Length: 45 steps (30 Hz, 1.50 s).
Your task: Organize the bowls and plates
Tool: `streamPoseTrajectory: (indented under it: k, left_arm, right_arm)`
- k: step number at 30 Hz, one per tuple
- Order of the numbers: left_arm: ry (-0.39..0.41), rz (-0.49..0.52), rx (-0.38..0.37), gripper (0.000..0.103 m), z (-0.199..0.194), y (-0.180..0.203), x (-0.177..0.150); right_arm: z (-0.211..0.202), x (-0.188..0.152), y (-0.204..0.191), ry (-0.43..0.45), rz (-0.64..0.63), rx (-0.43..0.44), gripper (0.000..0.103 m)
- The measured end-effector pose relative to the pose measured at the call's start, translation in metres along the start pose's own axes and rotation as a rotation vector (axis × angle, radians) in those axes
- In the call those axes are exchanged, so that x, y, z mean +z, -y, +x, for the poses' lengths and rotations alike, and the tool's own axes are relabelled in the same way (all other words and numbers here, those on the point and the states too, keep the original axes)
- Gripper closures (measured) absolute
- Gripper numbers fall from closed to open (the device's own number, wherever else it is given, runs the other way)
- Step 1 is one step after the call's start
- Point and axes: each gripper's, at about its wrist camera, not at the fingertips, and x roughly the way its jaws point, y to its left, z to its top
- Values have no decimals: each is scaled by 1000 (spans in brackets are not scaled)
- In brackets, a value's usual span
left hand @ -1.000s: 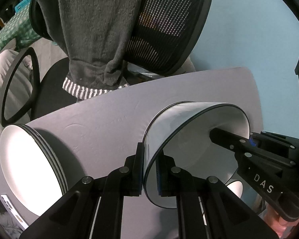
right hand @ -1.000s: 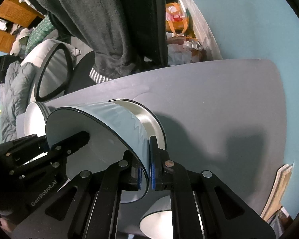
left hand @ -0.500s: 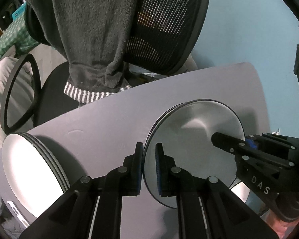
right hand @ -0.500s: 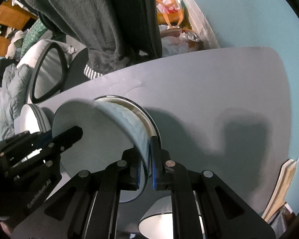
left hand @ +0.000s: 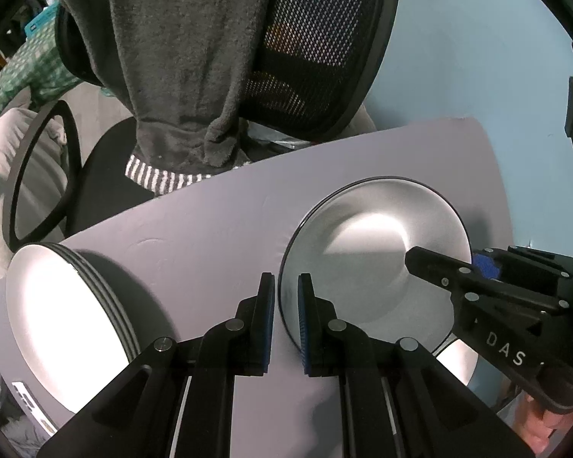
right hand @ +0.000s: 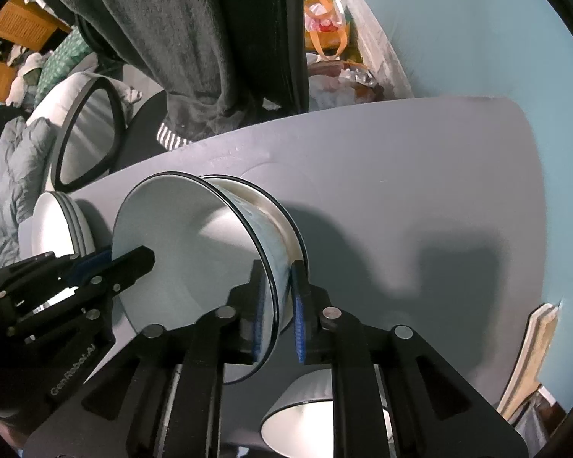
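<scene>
Crowding the held bowl (right hand: pixel 195 263): plate stack (left hand: pixel 65 316), spare bowl (right hand: pixel 309 408), draped chair (left hand: pixel 317 49).

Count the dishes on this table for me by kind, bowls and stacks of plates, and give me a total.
Bowls: 3 (top bowl, bowl beneath it, lone bowl)
Plate stacks: 1 (plate stack)
Total: 4
</scene>
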Motion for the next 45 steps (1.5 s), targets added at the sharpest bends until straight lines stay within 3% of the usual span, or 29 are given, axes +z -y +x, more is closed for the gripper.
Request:
streamPoseTrajectory:
  k: [4,9,22,26,36,45]
  left_arm:
    - [14,-9,-14,87,-8,-3,-4]
    - [54,-8,-26,82,-26,-3,-11]
    - [173,18,-36,74,-82,-2,-41]
    - [203,26,-43,66,-96,-3,-52]
    - [242,22,-78,56,-121,-9,-80]
    - [244,57,-72,54,-128,-12,-103]
  right_arm:
    - [-9,0,-3,39,-6,-34,75]
    - [-28,1,-4,89,1,-48,74]
    - [-86,-18,-14,238,11,-103,56]
    - [-100,-31,-23,270,2,-115,51]
    - [-129,-69,-43,333,0,-142,45]
    - [-134,-96,-50,325,40,-151,45]
